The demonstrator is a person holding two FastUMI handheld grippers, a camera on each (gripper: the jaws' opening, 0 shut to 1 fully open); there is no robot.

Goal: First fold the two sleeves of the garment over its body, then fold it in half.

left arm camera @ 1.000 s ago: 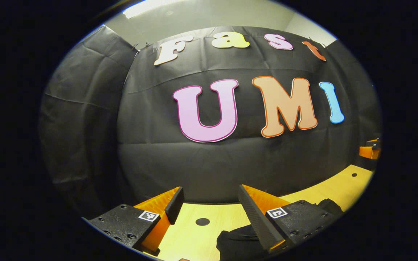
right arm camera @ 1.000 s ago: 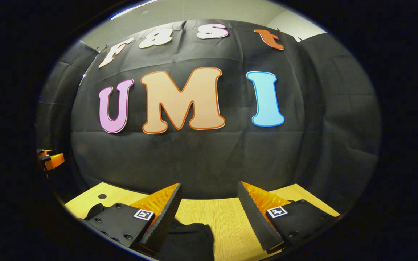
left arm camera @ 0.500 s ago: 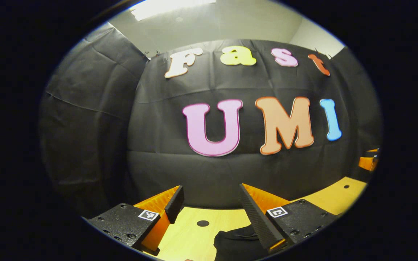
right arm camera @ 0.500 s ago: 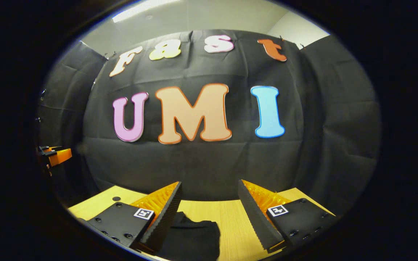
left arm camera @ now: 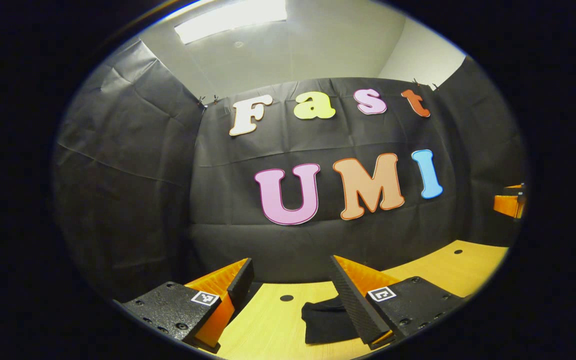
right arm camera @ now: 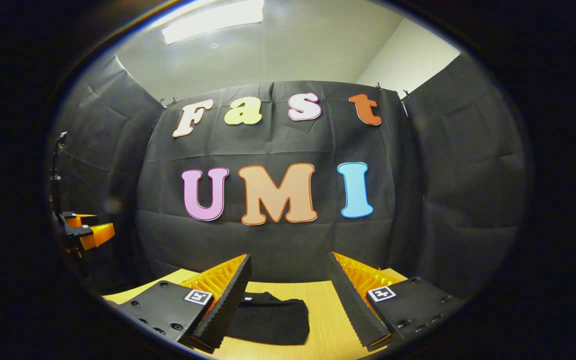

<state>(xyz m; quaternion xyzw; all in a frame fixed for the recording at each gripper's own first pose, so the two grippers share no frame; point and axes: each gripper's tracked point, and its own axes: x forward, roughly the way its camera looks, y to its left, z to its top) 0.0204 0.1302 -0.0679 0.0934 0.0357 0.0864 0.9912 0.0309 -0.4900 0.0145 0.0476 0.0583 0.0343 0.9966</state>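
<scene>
Between my left claw's (left arm camera: 288, 280) spread fingers I hold nothing, and my right claw (right arm camera: 288, 280) is just as wide apart and empty, both lifted off the wooden worktop (left arm camera: 268, 330) so neither drags cloth. Beyond them the black garment (right arm camera: 273, 315) lies as a small flat bundle on the worktop, touching neither claw. It looks folded to me, so I judge the task near done; hidden layers I cannot check.
</scene>
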